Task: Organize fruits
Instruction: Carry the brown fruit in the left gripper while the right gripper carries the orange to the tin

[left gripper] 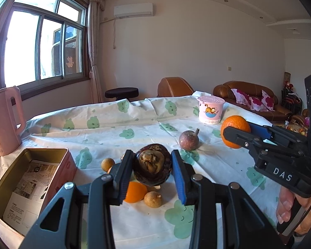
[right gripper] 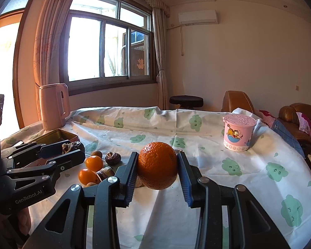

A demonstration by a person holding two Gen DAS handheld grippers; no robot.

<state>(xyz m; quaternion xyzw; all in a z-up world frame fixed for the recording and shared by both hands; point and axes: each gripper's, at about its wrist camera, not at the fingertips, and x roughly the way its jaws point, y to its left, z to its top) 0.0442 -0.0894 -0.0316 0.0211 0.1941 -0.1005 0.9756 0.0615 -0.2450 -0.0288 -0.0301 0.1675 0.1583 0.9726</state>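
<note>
orange [right gripper: 157, 165]: clamped in my right jaws, lifted over the bench
dark split fruit [left gripper: 152, 167]: clamped in my left jaws
step: both picks made
next: carry both to tin [left gripper: 11, 166], release inside

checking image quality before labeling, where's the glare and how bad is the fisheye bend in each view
Left wrist view: window blown out white, table edge bows, held dark fruit half sharp. Right wrist view: window overexposed, orange flare at the left edge, warm cast, big orange sharp, tablecloth curves steeply.
</note>
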